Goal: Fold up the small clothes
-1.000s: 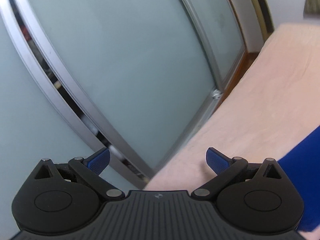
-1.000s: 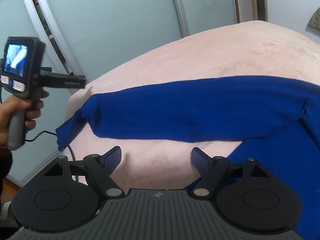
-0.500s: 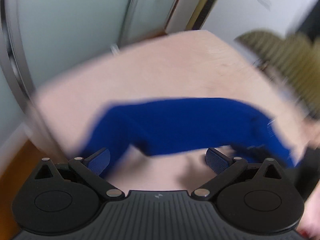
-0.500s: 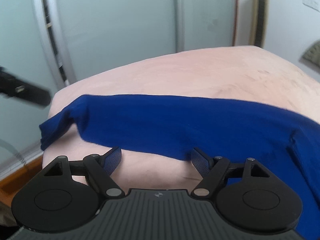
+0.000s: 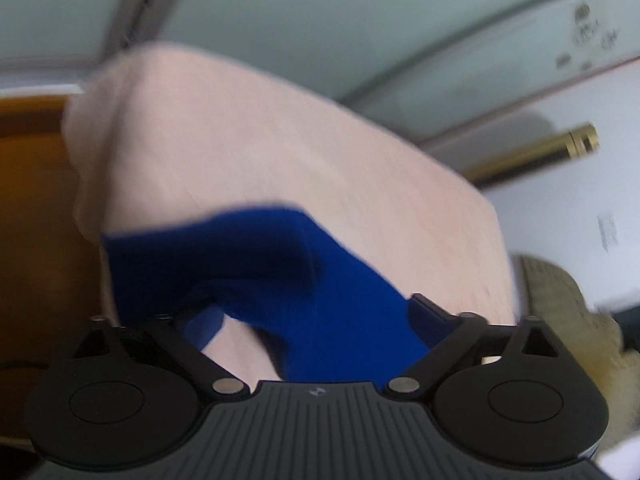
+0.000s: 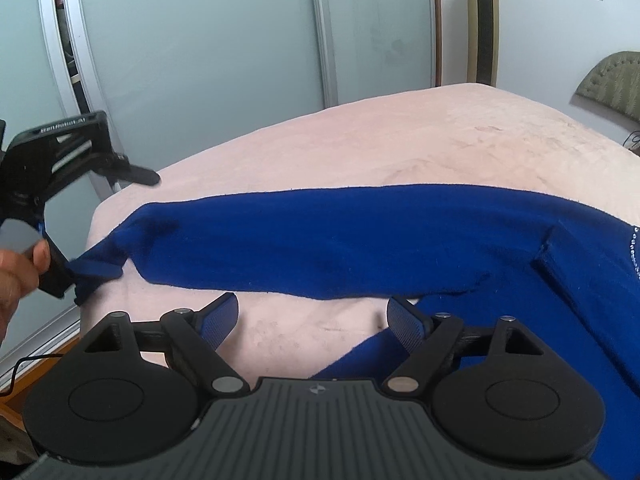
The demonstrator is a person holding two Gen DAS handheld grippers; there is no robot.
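A blue knit sweater lies on a pink blanket, one long sleeve stretched to the left. Its cuff end hangs at the bed's left corner. In the left wrist view the sleeve end lies between the fingers of my left gripper, which is open around it. The left gripper also shows in the right wrist view, at the cuff. My right gripper is open and empty, low over the blanket just in front of the sleeve and beside the sweater body.
Frosted sliding doors stand behind the bed. A wooden floor lies past the bed's left edge. An olive padded headboard is at the far right. A thin cable hangs at the lower left.
My left gripper swung from facing the doors down onto the sleeve end at the bed's corner. My right gripper stayed open, its view shifting slightly.
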